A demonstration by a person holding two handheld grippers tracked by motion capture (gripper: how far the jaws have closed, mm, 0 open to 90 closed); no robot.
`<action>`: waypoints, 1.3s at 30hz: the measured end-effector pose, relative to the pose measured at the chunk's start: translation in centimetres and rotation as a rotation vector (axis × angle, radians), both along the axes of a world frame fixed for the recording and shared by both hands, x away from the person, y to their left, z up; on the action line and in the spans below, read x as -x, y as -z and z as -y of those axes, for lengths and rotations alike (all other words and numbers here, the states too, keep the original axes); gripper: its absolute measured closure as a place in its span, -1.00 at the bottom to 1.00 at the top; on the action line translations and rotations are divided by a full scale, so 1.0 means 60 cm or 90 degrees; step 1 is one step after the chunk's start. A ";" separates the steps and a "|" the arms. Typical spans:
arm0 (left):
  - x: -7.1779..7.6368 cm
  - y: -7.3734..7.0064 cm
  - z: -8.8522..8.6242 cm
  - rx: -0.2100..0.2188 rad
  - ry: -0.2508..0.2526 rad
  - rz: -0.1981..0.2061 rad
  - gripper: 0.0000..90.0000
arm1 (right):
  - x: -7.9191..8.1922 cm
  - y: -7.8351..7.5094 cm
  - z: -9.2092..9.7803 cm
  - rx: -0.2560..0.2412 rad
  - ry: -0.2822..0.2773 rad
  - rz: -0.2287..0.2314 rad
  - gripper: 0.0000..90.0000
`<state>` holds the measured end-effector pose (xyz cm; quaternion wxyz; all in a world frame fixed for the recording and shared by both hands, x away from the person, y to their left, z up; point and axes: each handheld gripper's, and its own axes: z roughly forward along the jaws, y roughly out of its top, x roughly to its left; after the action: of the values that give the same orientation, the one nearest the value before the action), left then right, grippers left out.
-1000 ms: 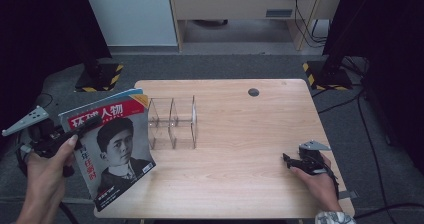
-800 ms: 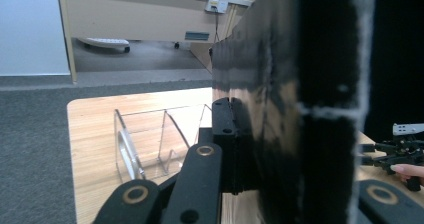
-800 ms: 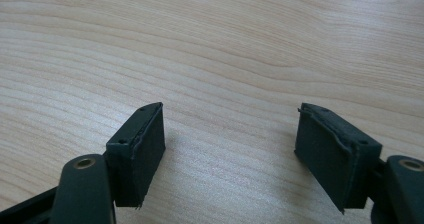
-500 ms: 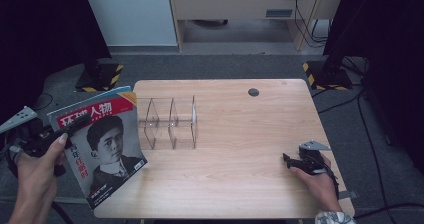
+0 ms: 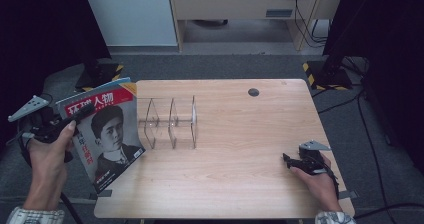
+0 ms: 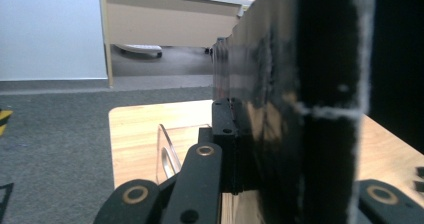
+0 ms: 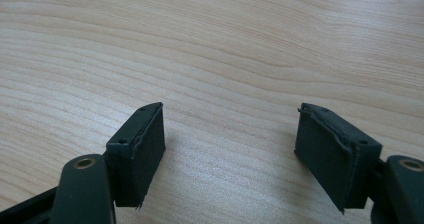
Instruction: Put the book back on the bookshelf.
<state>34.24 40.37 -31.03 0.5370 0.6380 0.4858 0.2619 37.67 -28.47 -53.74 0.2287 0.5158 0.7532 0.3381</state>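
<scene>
Left hand-held gripper [image 5: 75, 115], pinching the magazine [image 5: 102, 134], has drawn it leftward off the table [image 5: 240, 184]; right hand-held gripper [image 7: 230, 154] rests spread.

The clear divider rack [image 5: 170, 123] stands on the table [image 5: 240, 184], left of centre. The magazine [image 5: 102, 134] hangs over the table edge just left of the rack, clamped by the left gripper [image 5: 70, 118]. The right gripper [image 5: 289, 160] rests well right of the rack.
</scene>
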 end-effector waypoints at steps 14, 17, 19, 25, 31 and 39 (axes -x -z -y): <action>-0.051 0.011 0.013 0.008 -0.033 0.055 0.93 | 0.000 0.000 0.000 0.000 0.001 0.000 -0.38; -0.060 0.016 0.017 0.011 -0.042 0.065 0.93 | 0.000 0.000 0.000 0.000 0.000 0.000 -0.38; -0.064 0.017 0.021 0.007 -0.045 0.073 0.92 | 0.000 0.000 0.000 0.000 0.000 0.000 -0.38; -0.075 0.030 0.029 0.012 -0.053 0.092 0.92 | 0.000 0.000 0.000 0.000 0.000 0.000 -0.38; -0.077 0.043 0.032 0.015 -0.060 0.110 0.92 | 0.000 0.000 0.000 0.000 -0.002 0.000 -0.38; -0.077 0.058 0.031 0.024 -0.074 0.122 0.93 | 0.001 0.000 -0.001 -0.002 -0.001 -0.001 -0.38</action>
<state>38.86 38.50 -34.51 0.5769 0.5706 0.4730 0.3434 37.63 -28.39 -53.74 0.2272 0.5155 0.7534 0.3392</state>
